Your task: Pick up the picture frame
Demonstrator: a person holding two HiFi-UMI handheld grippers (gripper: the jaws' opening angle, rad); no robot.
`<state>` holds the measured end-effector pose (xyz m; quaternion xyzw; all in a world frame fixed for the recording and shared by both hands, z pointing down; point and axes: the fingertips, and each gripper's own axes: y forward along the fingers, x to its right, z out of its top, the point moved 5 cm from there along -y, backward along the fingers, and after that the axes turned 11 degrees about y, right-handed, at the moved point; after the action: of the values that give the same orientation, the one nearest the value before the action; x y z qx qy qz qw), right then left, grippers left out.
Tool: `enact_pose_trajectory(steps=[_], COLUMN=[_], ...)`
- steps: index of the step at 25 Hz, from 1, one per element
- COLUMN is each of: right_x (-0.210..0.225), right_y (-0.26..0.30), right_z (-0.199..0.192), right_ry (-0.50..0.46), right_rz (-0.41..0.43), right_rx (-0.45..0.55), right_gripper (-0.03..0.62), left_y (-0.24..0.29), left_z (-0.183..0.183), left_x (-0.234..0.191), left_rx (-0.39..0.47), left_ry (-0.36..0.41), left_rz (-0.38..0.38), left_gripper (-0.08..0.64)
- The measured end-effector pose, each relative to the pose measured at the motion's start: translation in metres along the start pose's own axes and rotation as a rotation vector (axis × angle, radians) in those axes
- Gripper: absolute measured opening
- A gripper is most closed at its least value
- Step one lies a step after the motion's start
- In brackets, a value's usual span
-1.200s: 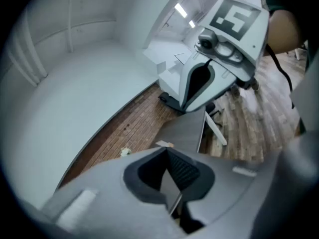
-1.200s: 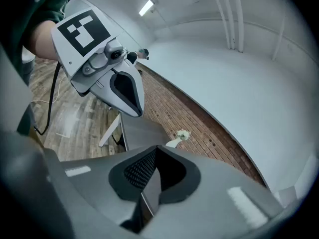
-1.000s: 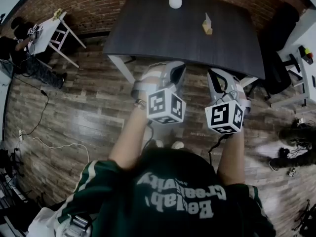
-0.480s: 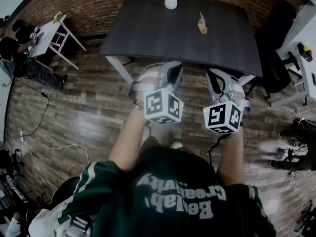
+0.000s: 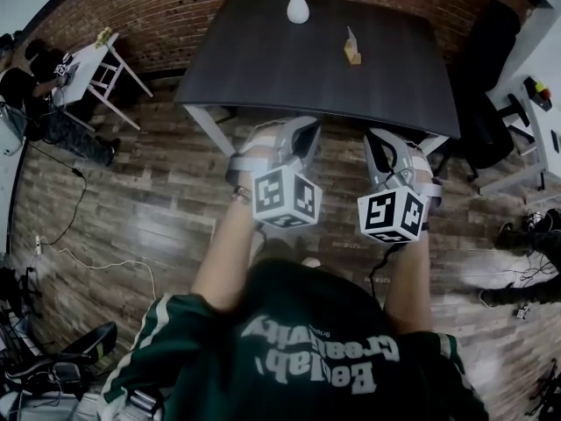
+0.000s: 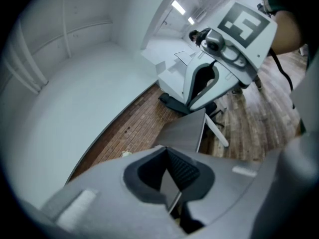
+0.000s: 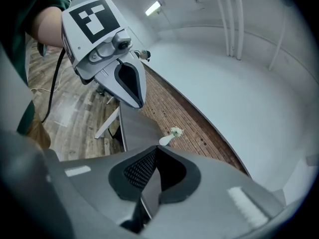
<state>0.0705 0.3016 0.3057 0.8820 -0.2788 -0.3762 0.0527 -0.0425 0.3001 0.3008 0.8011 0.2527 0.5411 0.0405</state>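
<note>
The small wooden picture frame (image 5: 351, 49) is standing upright on the dark table (image 5: 263, 68), toward the far edge and right of its middle. A white vase (image 5: 297, 8) is sitting near it at the middle of that far edge. Bare tabletop is lying open between the frame and the near edge. Just short of that near edge, over the plank floor (image 5: 149, 200), the left gripper (image 5: 301, 132) and the right gripper (image 5: 384, 140) are hovering side by side and apart. Each is keeping its jaws pressed together on nothing. A black chair (image 5: 487, 121) is crowding the table's right edge, and a brick wall (image 5: 175, 7) is running behind the far edge.

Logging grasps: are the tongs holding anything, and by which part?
Nothing. Left tongs and right tongs are shut, empty; the picture frame stands on the table.
</note>
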Motion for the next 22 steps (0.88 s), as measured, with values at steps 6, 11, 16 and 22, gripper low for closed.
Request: enact_pose_trajectory(steps=[6,11,16,22], right_x=[0.003,0.010,0.015,0.034], right_y=[-0.005,-0.007,0.002,0.023], right_z=[-0.009,-0.019,-0.025,-0.028], right_ry=[-0.001,0.007,-0.002,-0.002], right_rz=[-0.017,-0.035,-0.048,-0.067], right_rx=[0.005,0.004,-0.009,-0.027], right_gripper=[0.006,0.006,0.006,0.006], left_y=[0.003,0.012,0.026,0.054], left_z=[0.010,0.016,0.015,0.014], left_x=[0.005,0.006,0.003,-0.013], left_rx=[0.003,0.017,0.035,0.069], left_ry=[0.013,0.017,0.022,0.027], left_rz=[0.000,0.001,-0.005,-0.013], left_gripper=[0.003,0.003,0.003,0.002])
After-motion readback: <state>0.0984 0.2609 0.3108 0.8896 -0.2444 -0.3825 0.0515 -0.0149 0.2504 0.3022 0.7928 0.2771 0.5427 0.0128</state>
